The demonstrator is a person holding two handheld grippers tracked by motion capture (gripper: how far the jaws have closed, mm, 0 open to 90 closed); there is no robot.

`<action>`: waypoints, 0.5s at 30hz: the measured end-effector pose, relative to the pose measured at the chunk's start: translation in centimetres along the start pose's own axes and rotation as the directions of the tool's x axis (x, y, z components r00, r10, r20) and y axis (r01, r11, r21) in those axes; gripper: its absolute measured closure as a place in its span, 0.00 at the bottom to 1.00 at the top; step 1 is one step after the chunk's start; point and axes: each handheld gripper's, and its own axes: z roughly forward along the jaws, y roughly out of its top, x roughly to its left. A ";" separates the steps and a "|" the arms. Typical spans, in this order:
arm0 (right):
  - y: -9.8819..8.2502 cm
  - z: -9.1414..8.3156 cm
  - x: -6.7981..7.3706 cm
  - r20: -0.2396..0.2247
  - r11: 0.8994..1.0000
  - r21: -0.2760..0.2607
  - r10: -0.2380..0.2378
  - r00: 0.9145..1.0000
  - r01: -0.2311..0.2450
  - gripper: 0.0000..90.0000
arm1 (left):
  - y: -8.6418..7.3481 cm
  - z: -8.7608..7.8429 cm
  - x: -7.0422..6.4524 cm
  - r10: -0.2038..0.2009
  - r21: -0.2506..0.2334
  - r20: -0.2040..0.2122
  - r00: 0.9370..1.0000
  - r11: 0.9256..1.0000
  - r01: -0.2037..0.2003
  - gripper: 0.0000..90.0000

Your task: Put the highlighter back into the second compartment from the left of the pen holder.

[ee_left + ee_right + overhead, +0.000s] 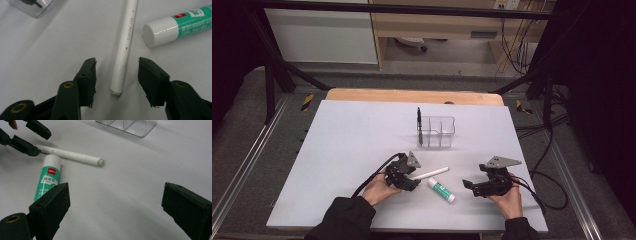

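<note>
White pen (124, 50) lies flat on the table (352, 145), near end between the left gripper (117, 62) jaws. Pads on either side, not touching it, so nothing gripped. Glue stick (180, 23), green label, white cap, lies just beside the pen, apart from it. Right gripper (115, 197) sits near the glue stick with jaws spread wide, nothing between them. Clear organizer (438, 131) stands farther back mid-table, black pen (418, 120) upright in its left compartment.
</note>
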 end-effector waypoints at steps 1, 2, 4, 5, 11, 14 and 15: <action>0.0 0.0 0.0 0.003 1.000 0.004 0.004 1.000 -0.004 0.06 | 0.1 0.2 0.0 -0.001 0.003 0.005 1.000 1.000 0.001 0.59; 0.0 0.0 -0.1 0.005 1.000 0.016 0.002 1.000 -0.002 0.05 | 0.3 0.3 0.1 -0.005 0.002 0.014 1.000 1.000 0.005 0.60; 0.0 0.1 -0.1 0.003 1.000 0.030 0.004 1.000 -0.004 0.04 | 0.4 0.6 0.4 -0.018 -0.004 0.033 0.999 1.000 0.018 0.65; 0.0 0.2 -0.1 0.003 0.999 0.034 0.003 1.000 -0.003 0.04 | 0.4 0.6 0.6 -0.024 -0.007 0.046 0.999 1.000 0.025 0.67; 0.0 0.2 -0.1 0.002 0.998 0.054 0.015 1.000 -0.015 0.02 | 0.4 1.0 0.8 -0.032 -0.005 0.076 0.997 0.999 0.033 0.76; 0.0 0.3 -0.1 0.003 0.998 0.060 0.012 1.000 -0.012 0.02 | 0.4 1.0 0.8 -0.029 -0.004 0.071 0.997 1.000 0.030 0.79; 0.0 0.3 -0.1 0.004 0.998 0.058 0.010 1.000 -0.011 0.02 | 0.4 1.0 0.8 -0.029 -0.003 0.071 0.997 1.000 0.029 0.81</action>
